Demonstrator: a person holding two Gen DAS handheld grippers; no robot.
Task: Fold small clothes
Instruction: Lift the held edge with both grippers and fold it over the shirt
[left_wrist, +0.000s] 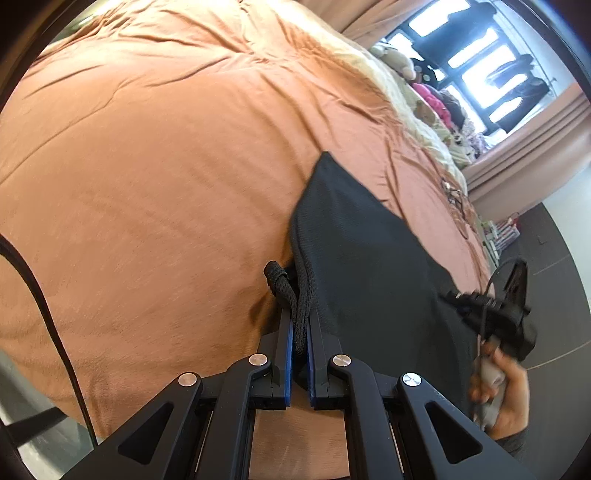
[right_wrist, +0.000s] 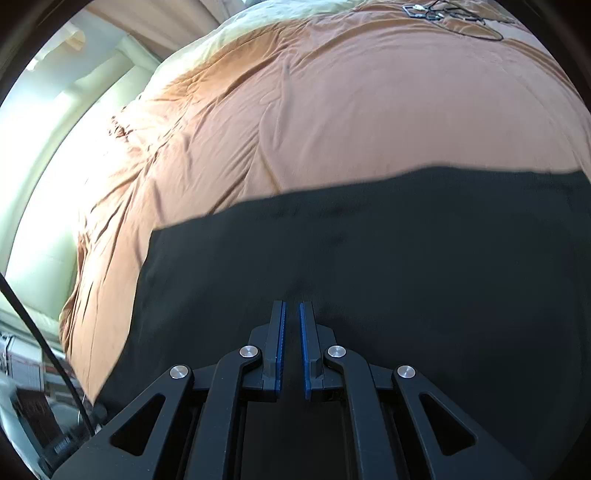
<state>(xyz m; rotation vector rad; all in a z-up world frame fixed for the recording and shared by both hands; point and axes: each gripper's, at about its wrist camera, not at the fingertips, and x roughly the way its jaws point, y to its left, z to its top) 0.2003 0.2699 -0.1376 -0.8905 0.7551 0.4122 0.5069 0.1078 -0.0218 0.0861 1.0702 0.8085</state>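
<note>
Left wrist view showed the left gripper clamped on a black drawstring and the waistband edge of a pair of dark shorts, the knotted cord end poking out at about eleven o'clock from the fingertips. From that pinch the shorts ran away toward one o'clock across the rust-orange bedspread, their far corner lying flat on the bed while the near edge looked lifted. At about three o'clock in the same view a person's hand held the right gripper, which met the same garment along its near edge.

Right wrist view put the shorts directly ahead of the right gripper, at twelve o'clock, filling the lower half of the frame. Its blue pads stood nearly together with dark cloth between and beneath them; the pinch itself was hard to see against the black fabric, but the jaws read as closed on the garment.

The relation that mattered was this: both grippers sat along the near edge, so the garment's free body stretched straight away from them over the bed. My judgement was that the coming fold would carry this held edge forward toward the far hem, with both hands equally placed for it.
</note>
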